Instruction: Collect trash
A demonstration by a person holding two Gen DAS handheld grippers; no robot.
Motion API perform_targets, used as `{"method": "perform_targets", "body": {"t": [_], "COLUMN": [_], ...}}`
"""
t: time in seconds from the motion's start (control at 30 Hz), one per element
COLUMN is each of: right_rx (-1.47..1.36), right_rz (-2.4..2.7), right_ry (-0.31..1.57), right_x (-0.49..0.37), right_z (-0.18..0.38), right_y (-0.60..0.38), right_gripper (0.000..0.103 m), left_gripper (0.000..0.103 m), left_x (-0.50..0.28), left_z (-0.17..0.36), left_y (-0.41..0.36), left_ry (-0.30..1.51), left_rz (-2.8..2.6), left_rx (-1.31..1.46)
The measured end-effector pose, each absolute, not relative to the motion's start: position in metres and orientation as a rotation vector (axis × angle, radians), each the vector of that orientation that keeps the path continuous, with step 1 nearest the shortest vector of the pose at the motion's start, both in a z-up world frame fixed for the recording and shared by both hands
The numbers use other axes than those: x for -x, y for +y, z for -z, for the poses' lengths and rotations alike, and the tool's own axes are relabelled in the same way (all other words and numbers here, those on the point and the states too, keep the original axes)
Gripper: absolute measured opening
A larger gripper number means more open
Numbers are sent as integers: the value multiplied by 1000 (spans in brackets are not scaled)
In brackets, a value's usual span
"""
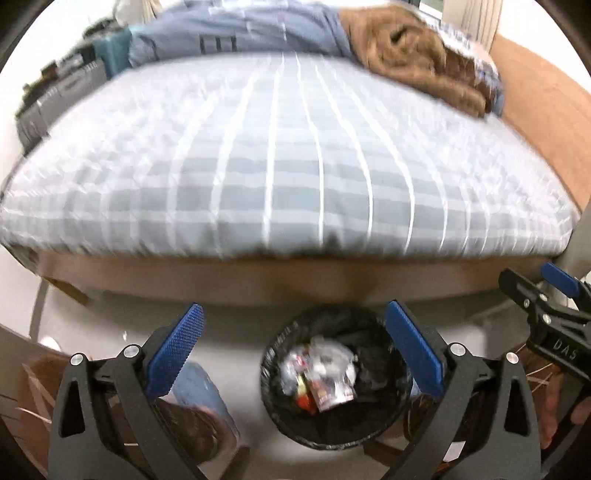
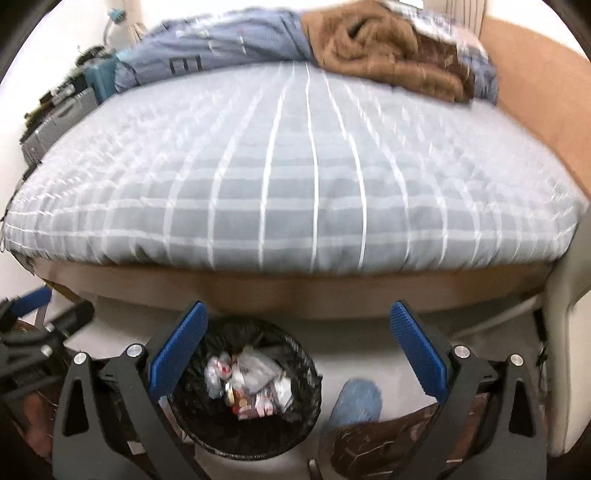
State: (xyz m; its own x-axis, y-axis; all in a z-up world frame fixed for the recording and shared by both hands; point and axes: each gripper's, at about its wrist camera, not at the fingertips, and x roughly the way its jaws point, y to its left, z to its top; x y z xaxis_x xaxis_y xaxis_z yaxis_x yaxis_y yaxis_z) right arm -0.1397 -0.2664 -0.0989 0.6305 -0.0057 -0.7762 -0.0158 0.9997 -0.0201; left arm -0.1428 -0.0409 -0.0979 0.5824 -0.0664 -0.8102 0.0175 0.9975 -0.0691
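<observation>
While the bin liner is seen from above in both wrist views, a single black waste bin [image 1: 334, 384] is found on the pale floor, just in front of the wooden bed frame [image 1: 258, 277]. It appears to have been placed within reach of the bed so that litter can be dropped straight in. A loose heap of crumpled wrappers [image 1: 321, 373] lies inside; clear plastic, white scraps and a red-printed packet can be made out, but the pieces cannot be counted exactly.

Two grippers are in view. The left gripper [image 1: 293, 347] is held above the bin with its blue pads spread wide and nothing between them, which suggests a piece has been let go. The right gripper [image 2: 299, 350] is likewise held with its fingers wide apart and empty, the bin lying below its left finger.

On the checked bedsheet [image 1: 288, 166] no litter is visible. One folded brown blanket [image 1: 410, 55] and one blue-grey duvet [image 1: 240, 33] are bunched at the far end.
</observation>
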Motion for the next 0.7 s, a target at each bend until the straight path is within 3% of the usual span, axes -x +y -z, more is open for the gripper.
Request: {"method": "perform_targets", "body": {"t": [0.37, 0.7], "right_rx": [40, 26], "right_rz": [-15, -14], "right_ry": [746, 731], "right_x": [198, 220], "right_z": [3, -12], "right_y": [-252, -252], "right_gripper": [95, 95], "left_gripper": [97, 97], "left_x": [190, 210], "left_z": [13, 10], "left_y": [-35, -35], "left_ry": [810, 823], "left_rz": [70, 74], "left_rx": [53, 37]}}
